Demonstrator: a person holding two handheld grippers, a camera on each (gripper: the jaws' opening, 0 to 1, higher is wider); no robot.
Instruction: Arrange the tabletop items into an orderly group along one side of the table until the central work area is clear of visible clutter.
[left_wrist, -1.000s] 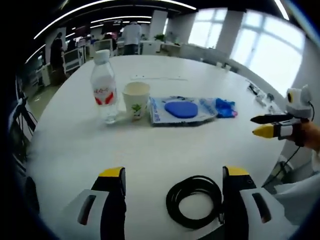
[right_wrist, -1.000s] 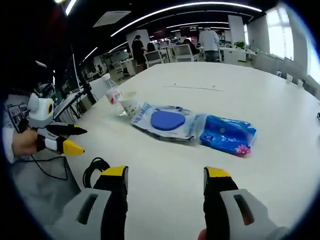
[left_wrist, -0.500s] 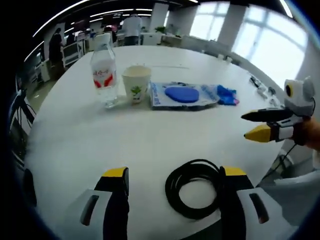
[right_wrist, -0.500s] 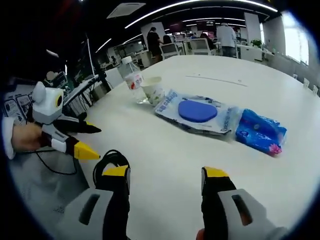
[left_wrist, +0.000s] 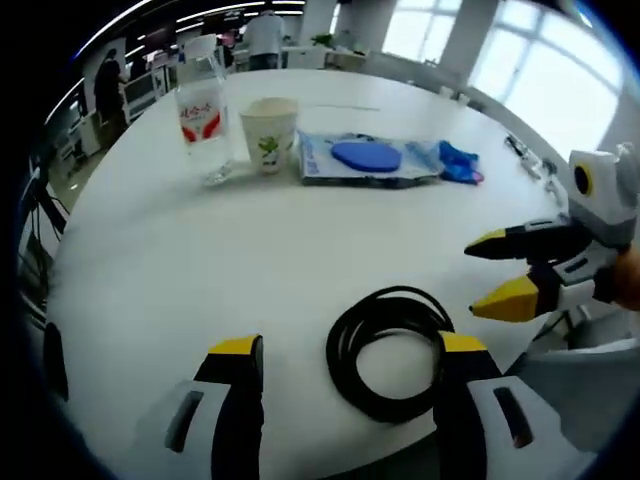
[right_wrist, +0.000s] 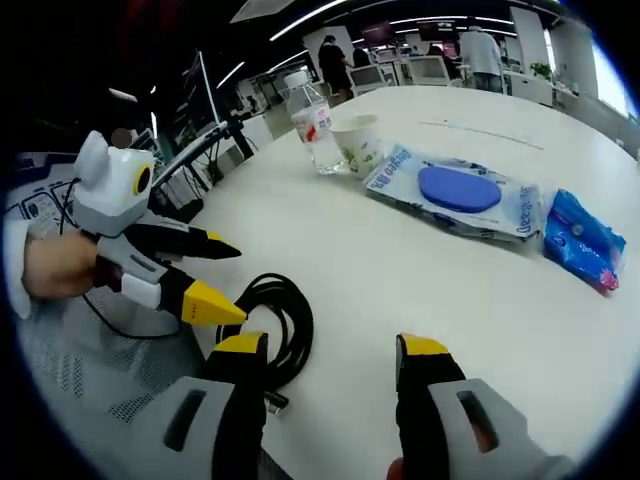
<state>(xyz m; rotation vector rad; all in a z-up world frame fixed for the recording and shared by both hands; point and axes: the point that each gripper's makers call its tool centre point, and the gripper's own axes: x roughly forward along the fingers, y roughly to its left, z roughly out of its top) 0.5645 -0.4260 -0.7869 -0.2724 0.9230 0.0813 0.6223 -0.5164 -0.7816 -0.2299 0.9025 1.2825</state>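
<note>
Both grippers' jaws apart; left gripper (left_wrist: 342, 362) low centre over cable coil (left_wrist: 388, 350); right gripper (right_wrist: 330, 363); pinch one strand, lift clean.

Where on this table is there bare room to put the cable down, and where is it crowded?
Bare tabletop stretches between the coiled cable at the near edge and the far row: bottle, paper cup, wipes pack, blue pouch. More free surface lies behind that row. The row is tightly packed, and the cable's corner is crowded by the left claw and right claw.
</note>
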